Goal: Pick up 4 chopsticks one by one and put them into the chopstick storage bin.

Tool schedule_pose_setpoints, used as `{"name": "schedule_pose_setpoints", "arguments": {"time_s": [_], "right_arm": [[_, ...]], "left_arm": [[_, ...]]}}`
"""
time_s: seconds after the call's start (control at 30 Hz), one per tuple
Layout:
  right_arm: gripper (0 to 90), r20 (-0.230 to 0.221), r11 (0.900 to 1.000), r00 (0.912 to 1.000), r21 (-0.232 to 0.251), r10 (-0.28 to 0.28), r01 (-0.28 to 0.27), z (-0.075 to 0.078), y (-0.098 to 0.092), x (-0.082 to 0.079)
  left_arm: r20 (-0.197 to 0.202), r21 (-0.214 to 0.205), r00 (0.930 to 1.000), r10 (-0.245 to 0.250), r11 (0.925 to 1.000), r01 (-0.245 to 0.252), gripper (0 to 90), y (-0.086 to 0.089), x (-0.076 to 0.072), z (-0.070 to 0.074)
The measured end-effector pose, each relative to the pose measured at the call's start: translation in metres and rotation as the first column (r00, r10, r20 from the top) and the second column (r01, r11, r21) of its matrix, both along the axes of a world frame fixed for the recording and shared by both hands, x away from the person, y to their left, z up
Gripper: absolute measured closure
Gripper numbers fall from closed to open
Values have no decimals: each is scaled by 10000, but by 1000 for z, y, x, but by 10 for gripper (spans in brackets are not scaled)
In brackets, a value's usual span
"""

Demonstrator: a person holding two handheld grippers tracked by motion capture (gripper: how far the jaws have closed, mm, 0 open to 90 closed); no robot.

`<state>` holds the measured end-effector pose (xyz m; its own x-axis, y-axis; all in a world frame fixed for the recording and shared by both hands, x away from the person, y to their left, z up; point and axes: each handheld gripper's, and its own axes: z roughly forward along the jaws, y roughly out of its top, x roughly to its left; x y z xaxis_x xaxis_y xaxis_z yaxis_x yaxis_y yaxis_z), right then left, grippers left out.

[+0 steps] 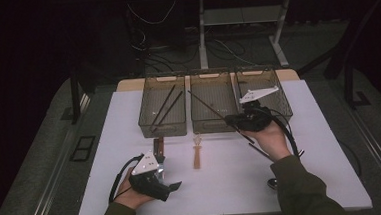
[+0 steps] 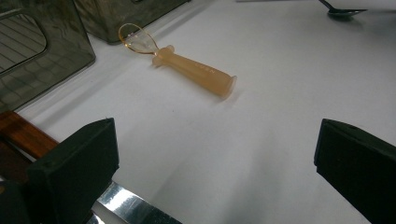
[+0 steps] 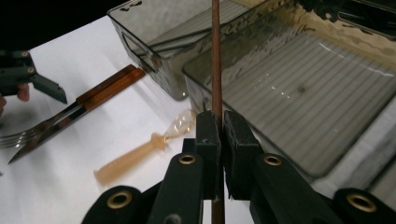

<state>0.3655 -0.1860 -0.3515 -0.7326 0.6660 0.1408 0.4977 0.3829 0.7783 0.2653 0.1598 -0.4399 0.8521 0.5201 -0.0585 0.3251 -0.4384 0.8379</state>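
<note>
The right hand-held gripper (image 3: 218, 140) clamps a dark chopstick (image 3: 215, 56) mid-shaft, tip aimed toward twelve o'clock over the middle bin (image 1: 214, 121), likely for dropping in, while the left hand-held gripper (image 1: 169, 183) rests wide open on the bench (image 1: 223, 185).

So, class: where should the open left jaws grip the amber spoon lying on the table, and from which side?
Grip the spoon on its thick straight handle, coming from above with the jaws across its width. It lies flat on the table, clear all round; the thin looped bowl end looks too slight.
</note>
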Motion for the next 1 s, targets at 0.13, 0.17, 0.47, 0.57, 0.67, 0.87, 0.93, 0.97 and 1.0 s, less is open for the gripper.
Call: {"name": "schedule_pose_setpoints", "arguments": {"time_s": [0.13,0.17,0.47,0.57,0.67,0.87,0.93,0.97,1.0], "right_arm": [[853,-42,10000,10000,27,-60,60,5,12,10],[853,25,10000,10000,50,-75,75,7,15,12],[853,205,9988,9994,429,-262,253,15,45,36],[853,296,9978,9987,532,-407,391,17,57,43],[853,460,9966,9978,691,-480,448,18,68,51],[852,529,9962,9974,750,-491,450,15,91,64],[852,555,9967,9973,685,-474,435,15,98,67],[853,552,9969,9974,666,-454,417,15,102,68],[853,568,9972,9975,630,-430,394,16,105,70]], "left_arm": [[8,-67,10000,-7,10000,7,0,0,0,0],[3,-31,10000,-22,10000,22,0,0,0,0],[-9,-87,10000,18,10000,-19,0,-1,0,0],[3,-162,10000,32,9999,-32,0,-1,0,0],[32,-147,10000,-5,9999,5,0,-1,0,0],[21,-192,10000,2,9998,-2,0,1,0,-1],[0,-150,10000,-22,9999,22,0,1,0,0],[-16,-181,10000,-16,9998,15,0,1,0,0],[-22,-136,10000,-30,9999,30,0,1,0,0]]}}
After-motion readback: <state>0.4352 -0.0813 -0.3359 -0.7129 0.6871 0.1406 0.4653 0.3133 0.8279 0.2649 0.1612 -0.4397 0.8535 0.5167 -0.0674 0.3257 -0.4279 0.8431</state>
